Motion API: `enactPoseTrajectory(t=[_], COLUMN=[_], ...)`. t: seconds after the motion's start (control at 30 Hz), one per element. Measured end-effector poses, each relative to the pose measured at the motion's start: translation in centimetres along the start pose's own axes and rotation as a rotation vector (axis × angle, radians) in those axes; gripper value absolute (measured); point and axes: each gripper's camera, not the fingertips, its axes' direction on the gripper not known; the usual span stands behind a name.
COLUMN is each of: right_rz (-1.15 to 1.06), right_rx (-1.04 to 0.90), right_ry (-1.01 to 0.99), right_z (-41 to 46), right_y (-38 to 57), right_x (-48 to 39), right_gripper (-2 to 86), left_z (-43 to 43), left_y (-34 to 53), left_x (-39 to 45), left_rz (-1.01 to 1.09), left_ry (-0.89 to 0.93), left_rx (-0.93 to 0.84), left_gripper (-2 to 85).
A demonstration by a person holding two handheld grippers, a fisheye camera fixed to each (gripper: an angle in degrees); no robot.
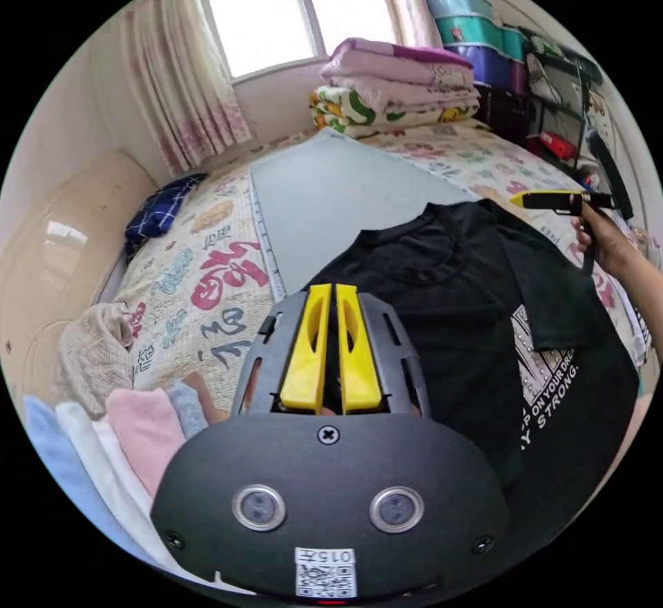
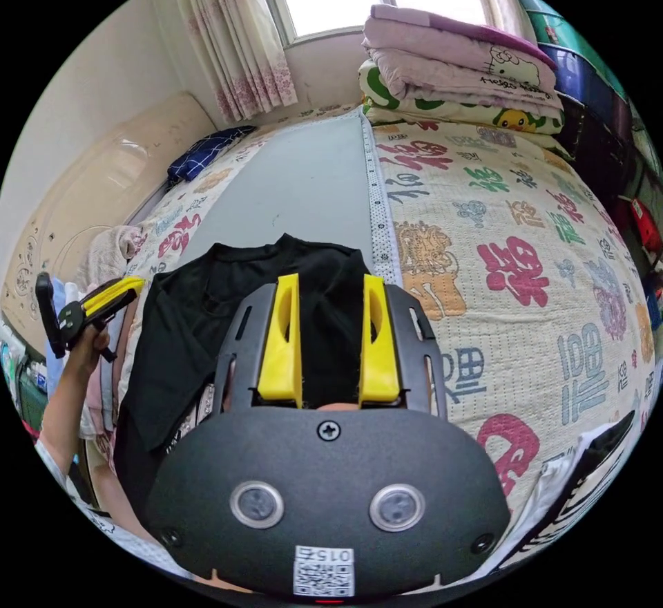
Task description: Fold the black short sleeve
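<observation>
The black short sleeve (image 1: 449, 304) is showing soft matt cloth. The bed (image 2: 525, 235) is wearing a quilted, textured printed cover, while each tool's (image 1: 330, 345) housing is looking like matt black plastic.

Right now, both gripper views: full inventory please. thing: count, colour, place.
black short sleeve shirt: 1, black with a white print, on the bed's near end, collar toward the window
grey mat: 1, grey, down the middle of the bed, under the shirt
bedspread: 1, cream with coloured characters, covering the bed
folded quilts: 1 stack, pink, purple and green-patterned, far end of the bed
checked cloth: 1, navy and white, bed edge by the curtain
folded towels: several, pink, white, blue, beside the bed's near edge
storage boxes: several, teal and purple, stacked by the wall
left gripper: 1, yellow jaws nearly shut, empty
right gripper: 1, yellow jaws open above the shirt
</observation>
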Motion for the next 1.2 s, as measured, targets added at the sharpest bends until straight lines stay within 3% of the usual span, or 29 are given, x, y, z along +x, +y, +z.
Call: enactPoseTrajectory(t=[0.3,0.43,0.67,0.73,0.97,1.2], right_rz=[-0.012,0.028,0.007,-0.036,-0.109,-0.257], right_rx=[-0.052,-0.137,-0.166,-0.152,0.016,0.039], right_ry=[0.029,-0.014,0.091,0.105,-0.049,-0.242], right_z=[-0.2,-0.8,-5.7,-9.6,-28.3,-50.9], right_y=[-1.4,-1.1,0.2,1.1,5.9,22.2], right_x=[-3.6,-4.2,-7.7,-9.4,-12.4,-14.1], right_gripper=[14.3,13.7,8.7,2.6,0.5,1.0], left_z=[6.9,8.8,8.0,5.8,-7.0,-25.6], left_y=[-5.4,-5.5,-5.1,-4.6,-0.8,13.0], left_x=[-0.9,-1.6,-0.7,-0.4,-0.5,3.9], left_rz=[-0.023,-0.02,0.043,0.028,-0.099,0.142], left_ry=[-0.05,0.017,0.094,0.102,0.169,0.281], left_rx=[-0.14,-0.179,-0.147,-0.091,0.093,0.216], left_gripper=[11.6,12.5,2.7,1.6,1.1,2.7])
